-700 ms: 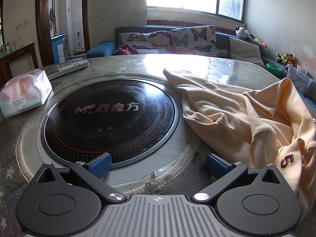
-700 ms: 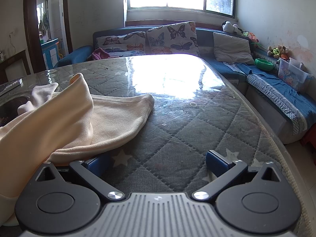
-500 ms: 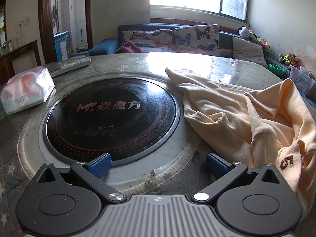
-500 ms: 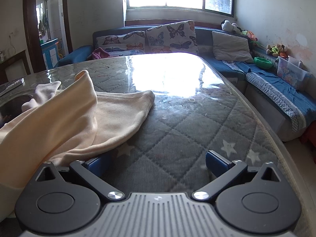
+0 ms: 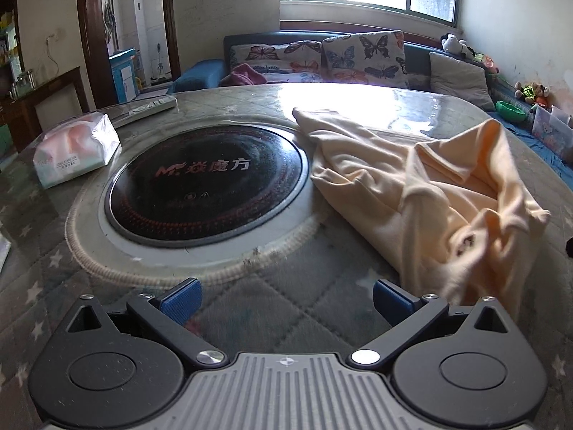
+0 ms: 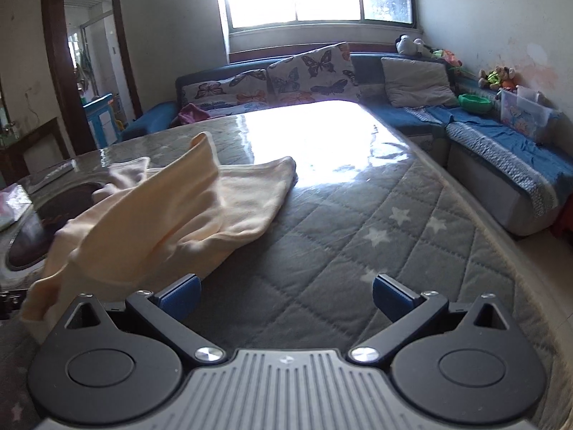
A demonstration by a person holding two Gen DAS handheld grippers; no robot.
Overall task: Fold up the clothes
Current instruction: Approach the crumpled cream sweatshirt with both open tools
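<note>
A pale peach garment (image 5: 422,186) lies crumpled on the quilted, glass-topped table (image 5: 286,308), to the right of the black round cooktop (image 5: 207,182). My left gripper (image 5: 284,302) is open and empty, above the table, with the garment's near edge just right of its right finger. In the right wrist view the same garment (image 6: 172,222) lies to the left, one fold standing up. My right gripper (image 6: 286,297) is open and empty, its left finger beside the garment's near hem.
A tissue pack (image 5: 75,150) and a remote (image 5: 147,107) lie at the table's far left. A sofa with butterfly cushions (image 6: 286,79) runs behind and right of the table. A green bowl (image 6: 474,102) and plastic box (image 6: 523,111) sit on the sofa.
Both grippers have pulled back and risen, so more table shows in front of each. The garment's near part has shifted and looks more bunched; both grippers stay open.
</note>
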